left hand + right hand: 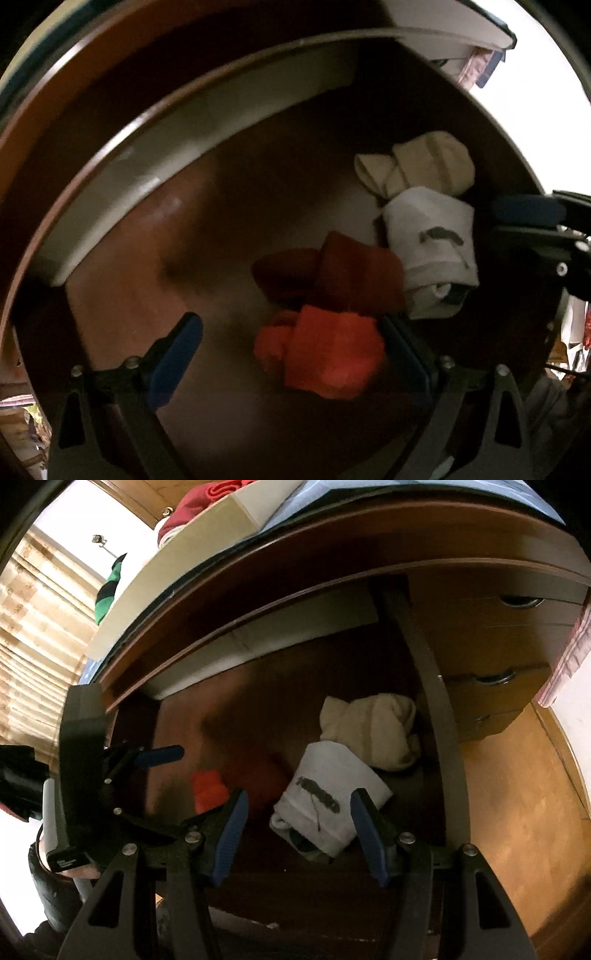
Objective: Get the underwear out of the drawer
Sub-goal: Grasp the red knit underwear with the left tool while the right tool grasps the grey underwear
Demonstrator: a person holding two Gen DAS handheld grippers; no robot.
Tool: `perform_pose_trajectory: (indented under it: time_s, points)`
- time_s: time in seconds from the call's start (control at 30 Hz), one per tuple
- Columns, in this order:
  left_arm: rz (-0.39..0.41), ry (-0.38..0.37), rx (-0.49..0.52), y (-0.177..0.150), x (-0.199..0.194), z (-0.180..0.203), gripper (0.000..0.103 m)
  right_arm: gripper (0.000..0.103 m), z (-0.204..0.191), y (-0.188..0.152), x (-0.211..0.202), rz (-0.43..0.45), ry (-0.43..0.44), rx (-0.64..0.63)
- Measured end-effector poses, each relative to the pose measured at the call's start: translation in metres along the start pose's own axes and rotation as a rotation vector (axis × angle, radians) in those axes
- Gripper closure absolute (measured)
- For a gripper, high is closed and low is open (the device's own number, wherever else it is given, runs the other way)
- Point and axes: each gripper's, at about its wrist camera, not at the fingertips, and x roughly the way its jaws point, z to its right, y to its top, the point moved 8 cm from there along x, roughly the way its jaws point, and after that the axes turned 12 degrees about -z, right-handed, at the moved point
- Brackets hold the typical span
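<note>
The open wooden drawer [122, 280] holds several folded underwear bundles. Looking down in the left wrist view, I see a beige one [417, 166] at the back, a white one with a dark mark [432, 251], a dark red one [332, 273] and an orange-red one [325, 354]. My left gripper [291, 354] is open, its blue pads on either side of the orange-red bundle and just above it. My right gripper [300, 834] is open over the white bundle [325, 797], which lies between its fingers without being pressed. The beige bundle [373, 731] lies beyond. The left gripper's finger [159, 755] shows at the left.
The drawer's pale back wall [147, 158] curves behind the clothes. Closed drawers with metal handles [495, 679] stand to the right above a wooden floor [517, 812]. A white box and red cloth [192, 506] sit on the dresser top. Curtains [37, 627] hang at the left.
</note>
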Motion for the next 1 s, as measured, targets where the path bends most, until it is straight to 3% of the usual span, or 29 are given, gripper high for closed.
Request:
perform_pose_trajectory:
  time_s: [0.17,0.37,0.57,0.7,0.83,1.0]
  points:
    - [-0.051,-0.053,0.010,0.000,0.010,0.000,0.014,0.043,-0.005,0.003,0.005,-0.023,-0.043,-0.027]
    - [-0.067,-0.020,0.025,-0.008,0.013,-0.013,0.015,0.043,-0.004,0.010,0.012,-0.063,-0.079,-0.028]
    - [-0.125,0.011,0.054,-0.007,0.031,-0.011,0.015,0.043,-0.009,0.013,0.031,-0.173,-0.177,-0.055]
    - [-0.124,-0.005,0.052,-0.009,0.034,-0.012,0.016,0.043,-0.011,0.009,0.054,-0.285,-0.183,-0.054]
    - [-0.082,-0.051,0.009,-0.020,0.026,-0.032,0.032,0.043,-0.007,0.009,0.070,-0.335,-0.211,-0.055]
    - [-0.064,-0.077,-0.020,-0.024,0.022,-0.038,0.038,0.043,-0.008,0.008,0.085,-0.364,-0.213,-0.067]
